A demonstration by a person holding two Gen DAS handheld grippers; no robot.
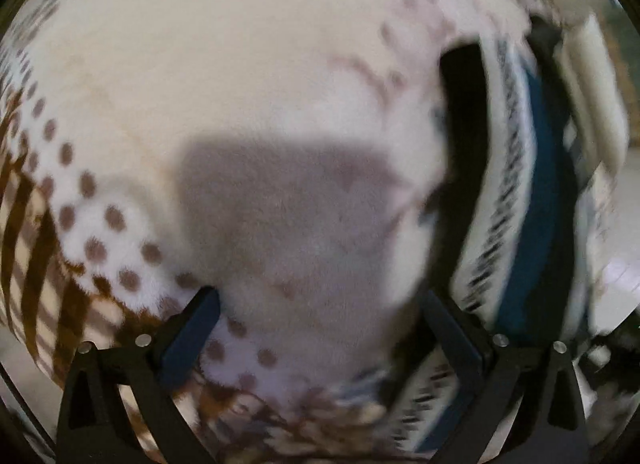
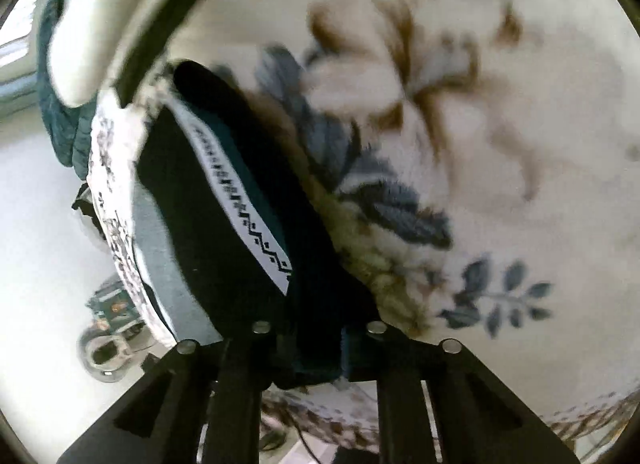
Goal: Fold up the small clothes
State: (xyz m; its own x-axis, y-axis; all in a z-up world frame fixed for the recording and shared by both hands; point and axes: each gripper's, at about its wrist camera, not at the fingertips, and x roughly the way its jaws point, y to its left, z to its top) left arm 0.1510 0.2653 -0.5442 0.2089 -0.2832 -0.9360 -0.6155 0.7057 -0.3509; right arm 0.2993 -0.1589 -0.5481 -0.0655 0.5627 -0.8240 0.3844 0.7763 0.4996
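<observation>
A dark teal garment (image 2: 240, 200) with a white patterned band hangs from my right gripper (image 2: 316, 348), whose jaws are shut on its edge. It also shows in the left wrist view (image 1: 524, 200) at the right, blurred, beside the other gripper's white body (image 1: 596, 96). My left gripper (image 1: 320, 304) is open and empty, its fingers (image 1: 192, 328) spread wide just above a fluffy white blanket (image 1: 248, 76) with brown dots.
The white blanket with blue and brown flowers (image 2: 500, 144) fills the right wrist view. A pale floor (image 2: 36, 232) and a small dark device (image 2: 108, 312) lie at the lower left. Brown stripes (image 1: 36, 248) mark the blanket's left edge.
</observation>
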